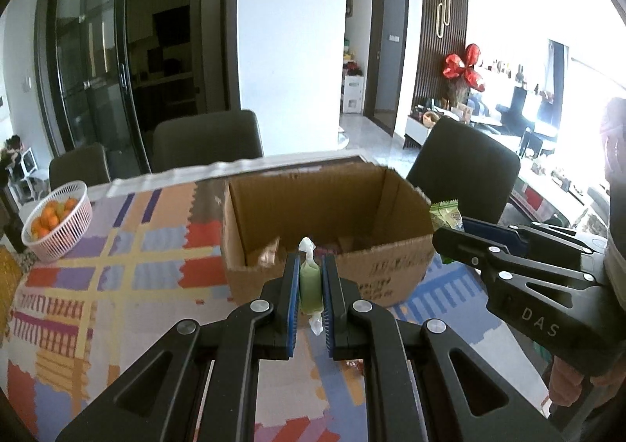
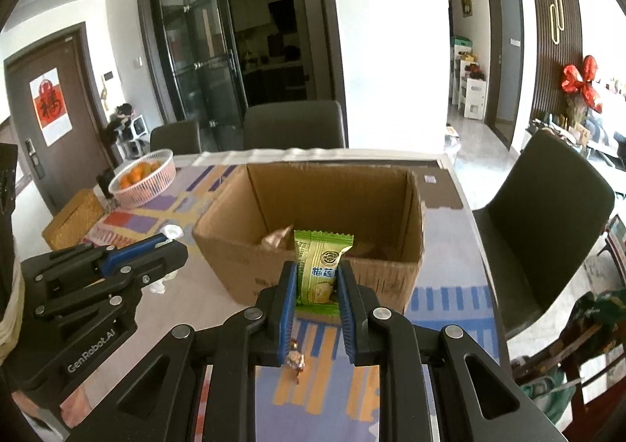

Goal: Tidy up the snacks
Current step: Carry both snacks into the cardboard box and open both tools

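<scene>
An open cardboard box (image 1: 387, 269) (image 2: 395, 273) stands on the table with a few wrapped snacks at its bottom. My left gripper (image 1: 311, 269) is shut on a small green twist-wrapped candy (image 1: 310, 285), held just before the box's near wall. My right gripper (image 2: 316, 277) is shut on a green snack packet (image 2: 319, 266) with printed characters, also in front of the box. Each gripper shows in the other's view: the right gripper (image 1: 450, 234) with its packet at the right, the left gripper (image 2: 172, 242) with the candy's white end at the left.
A small wrapped candy (image 2: 296, 359) lies on the patterned tablecloth (image 1: 117, 266) below my right gripper. A pink basket of oranges (image 1: 54, 222) (image 2: 143, 177) sits at the far left, a woven box (image 2: 72, 219) beside it. Dark chairs (image 2: 547, 222) surround the table.
</scene>
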Motion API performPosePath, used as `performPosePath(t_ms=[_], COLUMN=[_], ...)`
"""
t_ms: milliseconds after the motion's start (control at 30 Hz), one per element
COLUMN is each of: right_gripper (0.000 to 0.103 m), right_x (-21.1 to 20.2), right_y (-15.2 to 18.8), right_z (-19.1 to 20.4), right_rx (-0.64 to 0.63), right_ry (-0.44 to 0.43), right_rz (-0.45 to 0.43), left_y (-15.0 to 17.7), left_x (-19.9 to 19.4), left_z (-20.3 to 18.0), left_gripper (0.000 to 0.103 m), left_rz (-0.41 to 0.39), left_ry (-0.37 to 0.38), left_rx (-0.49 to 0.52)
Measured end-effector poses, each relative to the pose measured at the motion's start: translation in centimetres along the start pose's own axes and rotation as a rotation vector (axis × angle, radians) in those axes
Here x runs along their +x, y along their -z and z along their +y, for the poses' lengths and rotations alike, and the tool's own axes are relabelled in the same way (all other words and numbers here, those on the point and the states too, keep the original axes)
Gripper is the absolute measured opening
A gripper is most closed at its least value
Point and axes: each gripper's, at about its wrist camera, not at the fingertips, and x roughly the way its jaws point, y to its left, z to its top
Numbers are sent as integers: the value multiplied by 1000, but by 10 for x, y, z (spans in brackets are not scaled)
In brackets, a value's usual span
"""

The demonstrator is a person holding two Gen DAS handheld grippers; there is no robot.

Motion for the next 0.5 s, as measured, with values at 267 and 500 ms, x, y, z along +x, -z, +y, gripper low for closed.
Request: performPosePath(t_ms=[267,500], right_gripper=[22,22], right_x=[7,23], right_y=[-25,-42], right_z=[-4,-6], right_rx=[-12,-34], right_ry=[2,10], right_rz=[-22,-11], left_y=[-24,-37], left_x=[10,32], left_z=[9,16], left_gripper=[12,12], left_rz=[-9,19], left_ry=[5,16], left_rx=[5,-2])
